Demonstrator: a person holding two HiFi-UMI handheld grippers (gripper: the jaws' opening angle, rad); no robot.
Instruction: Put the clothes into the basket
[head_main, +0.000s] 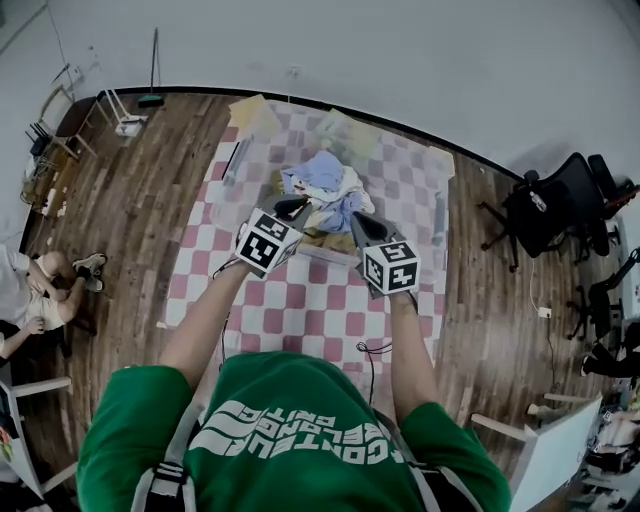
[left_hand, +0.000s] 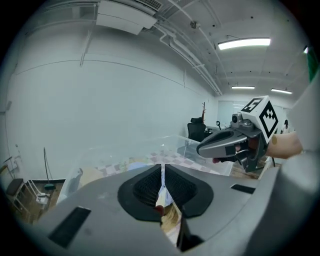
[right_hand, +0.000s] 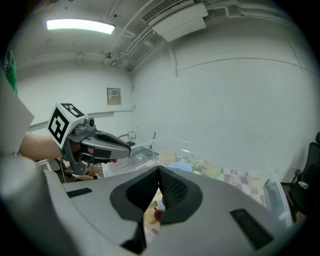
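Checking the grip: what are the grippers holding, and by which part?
The left gripper and right gripper each pinch an edge of one cream patterned cloth hanging between them.

grey walls (head_main: 400, 60) meet a wooden plank floor (head_main: 140, 230) with a pink-and-white checkered rug (head_main: 310, 300); black office chairs (head_main: 555, 205) stand aside, a broom (head_main: 152, 98) leans on the wall, strip lights (left_hand: 244, 43) glow overhead.
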